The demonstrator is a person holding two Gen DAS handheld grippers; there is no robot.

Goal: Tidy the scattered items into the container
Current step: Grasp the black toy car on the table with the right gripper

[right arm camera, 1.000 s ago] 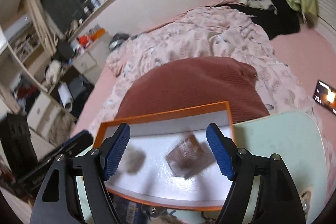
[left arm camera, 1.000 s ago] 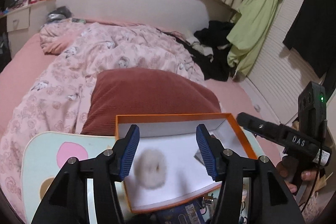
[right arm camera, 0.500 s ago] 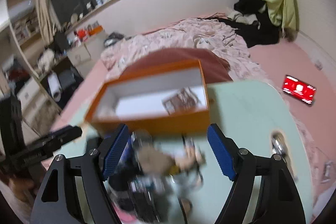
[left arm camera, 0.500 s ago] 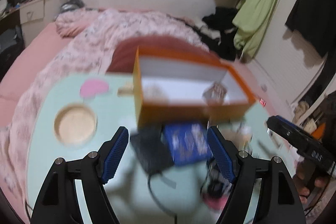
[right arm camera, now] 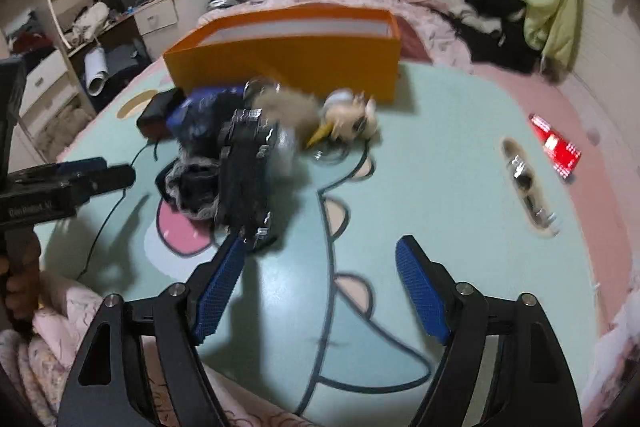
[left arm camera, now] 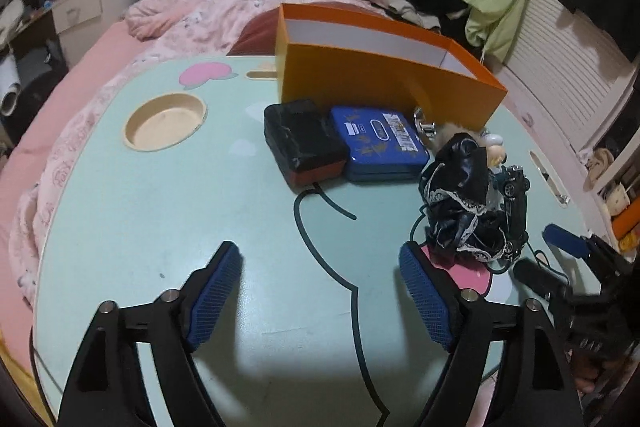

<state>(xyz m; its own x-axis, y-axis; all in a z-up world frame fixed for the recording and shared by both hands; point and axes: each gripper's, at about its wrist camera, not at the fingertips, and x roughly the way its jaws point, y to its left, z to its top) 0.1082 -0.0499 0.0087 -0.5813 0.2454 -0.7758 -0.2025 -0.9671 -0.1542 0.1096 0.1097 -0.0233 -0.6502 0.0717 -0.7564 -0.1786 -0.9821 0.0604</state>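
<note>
Both your grippers, left gripper (left arm camera: 320, 291) and right gripper (right arm camera: 320, 291), have just opened wide and hold nothing; the black lace bundle (left arm camera: 460, 203), in front of the orange box (left arm camera: 384, 83), lies nearer your right one.

Left gripper (left arm camera: 320, 291): fingers spread wide, jaws just been opening, nothing between the blue pads, angled down at the tabletop (left arm camera: 160, 211). Right gripper (right arm camera: 320, 291): also spread, jaws just opened further, gap empty, tilted down. Right one also shows at lower right of the left view, held by a hand (left arm camera: 588, 375). Left one at left edge of the right view.
</note>
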